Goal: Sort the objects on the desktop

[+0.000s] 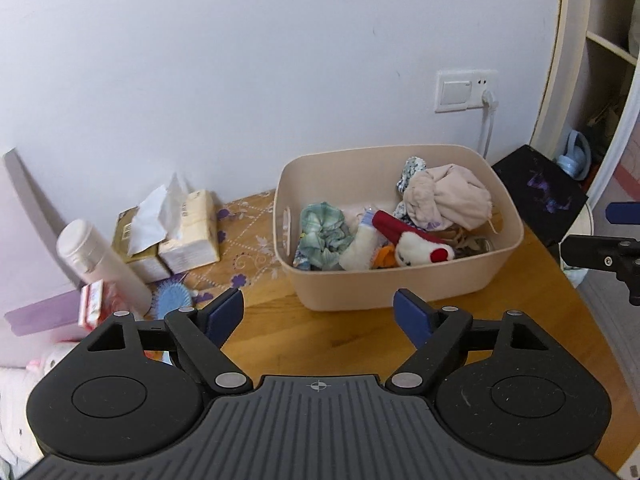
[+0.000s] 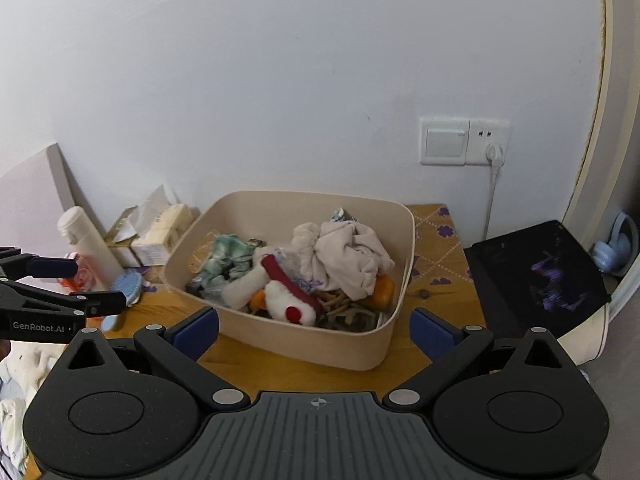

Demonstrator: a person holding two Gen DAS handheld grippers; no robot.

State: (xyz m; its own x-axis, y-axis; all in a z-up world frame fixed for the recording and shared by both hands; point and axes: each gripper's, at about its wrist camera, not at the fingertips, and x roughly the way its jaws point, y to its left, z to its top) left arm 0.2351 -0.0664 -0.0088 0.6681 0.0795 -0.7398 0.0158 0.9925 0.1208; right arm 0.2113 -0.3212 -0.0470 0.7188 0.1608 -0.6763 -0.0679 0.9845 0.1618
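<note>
Two wide surfaces fill the scene: a pale wall behind and a wooden table below it, with a patterned brown mat laid along the table's back edge. A beige plastic bin sits on the table near the wall and holds the sorted things. Inside it, a crumpled pinkish cloth lies heaped at the right, a green checked cloth at the left, and a white plush toy with red parts in the middle front; smaller orange and yellowish bits lie under them, too tangled to name.

To the right of the bin, a black board with a purple print rests on something pale at the table's end. To the left, well apart from the bin, stand two tissue packs against the wall, one with a tissue pulled up. A white bottle leans tilted just beside them, touching a red and white packet. A round blue hairbrush lies at the bottle's foot.

On the wall, a white switch and socket plate carries a plug whose cord hangs down.

The left gripper hovers before the bin, its blue-padded jaws spread wide with nothing between them. The right gripper likewise stands fully apart and empty, the bin's near wall showing between its pads.
</note>
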